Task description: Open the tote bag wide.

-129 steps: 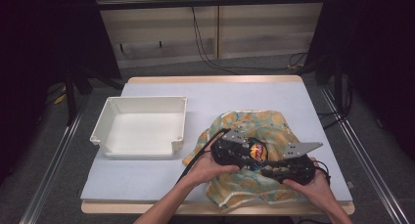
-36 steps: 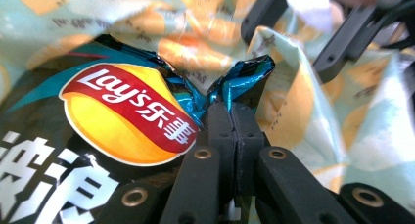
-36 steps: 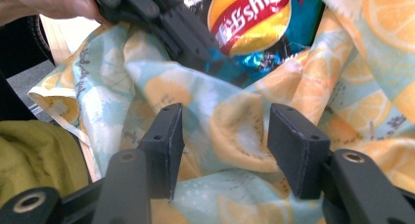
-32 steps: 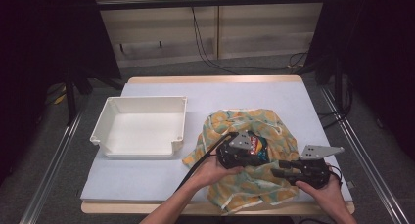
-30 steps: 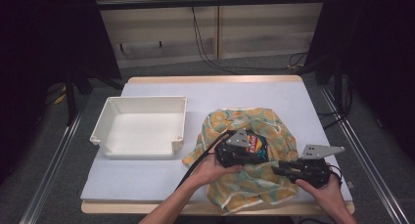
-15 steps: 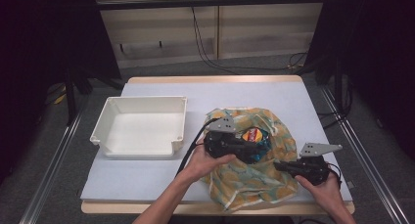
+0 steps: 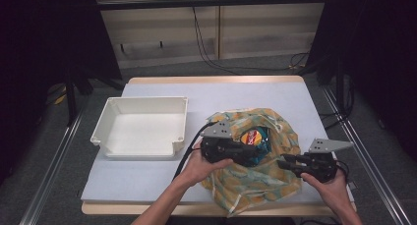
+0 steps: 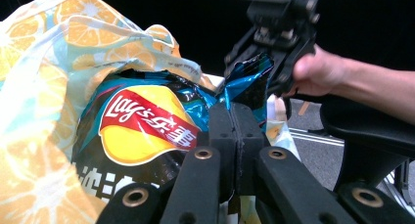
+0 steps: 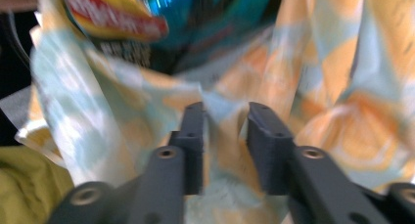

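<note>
Left gripper (image 8: 235,136): your jaws are pressed together on the chip bag (image 8: 147,131).
Right gripper (image 9: 225,136): your jaws stand spread at the orange-print bag (image 7: 255,181).

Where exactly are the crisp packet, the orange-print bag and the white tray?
crisp packet (image 8: 147,128), left gripper view, on its red and yellow logo.
orange-print bag (image 7: 255,183), high view, on the near part of the cloth.
white tray (image 7: 142,107), high view, on its far rim.
</note>
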### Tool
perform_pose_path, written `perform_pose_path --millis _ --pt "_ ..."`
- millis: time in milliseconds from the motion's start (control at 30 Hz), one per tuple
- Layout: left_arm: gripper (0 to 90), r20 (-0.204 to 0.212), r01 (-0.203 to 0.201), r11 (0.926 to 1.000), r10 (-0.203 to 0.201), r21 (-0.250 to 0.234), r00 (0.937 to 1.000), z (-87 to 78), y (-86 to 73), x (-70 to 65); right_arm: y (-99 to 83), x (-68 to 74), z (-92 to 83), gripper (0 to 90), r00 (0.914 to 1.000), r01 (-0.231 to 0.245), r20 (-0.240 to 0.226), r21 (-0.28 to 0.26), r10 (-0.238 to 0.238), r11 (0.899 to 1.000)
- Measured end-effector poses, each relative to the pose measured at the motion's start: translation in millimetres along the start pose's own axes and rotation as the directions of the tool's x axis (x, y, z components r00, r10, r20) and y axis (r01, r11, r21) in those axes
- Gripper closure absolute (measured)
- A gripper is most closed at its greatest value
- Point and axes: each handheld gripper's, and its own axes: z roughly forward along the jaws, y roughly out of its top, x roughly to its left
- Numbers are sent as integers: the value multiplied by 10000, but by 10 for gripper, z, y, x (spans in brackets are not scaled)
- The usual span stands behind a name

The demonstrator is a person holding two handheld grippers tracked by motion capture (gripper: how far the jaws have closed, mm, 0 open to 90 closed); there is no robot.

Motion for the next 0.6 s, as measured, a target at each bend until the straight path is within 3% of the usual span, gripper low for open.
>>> perform_pose_path --millis 67,100,300,433,600 --pt "894 21 22 10000 -22 4 10000 -11 -2 6 69 15 -48 626 10000 71 27 -243 -70 9997" --pt "893 -24 -9 10000 9 8 10000 -34 -12 -3 156 31 -108 560 9997 212 116 -484 -207 9986" --pt "893 -76 16 10000 -16 74 10000 -85 -41 -18 462 -29 -242 488 9969 563 612 -1003 -504 9934" --pt "893 -54 148 9999 -147 64 9999 -115 -64 -10 637 -79 -253 443 9962 547 774 -1878 -407 9807" --pt "892 -125 106 9999 -105 136 9999 -143 -76 -15 738 -120 -41 435 9959 721 636 -1377 -638 9878"
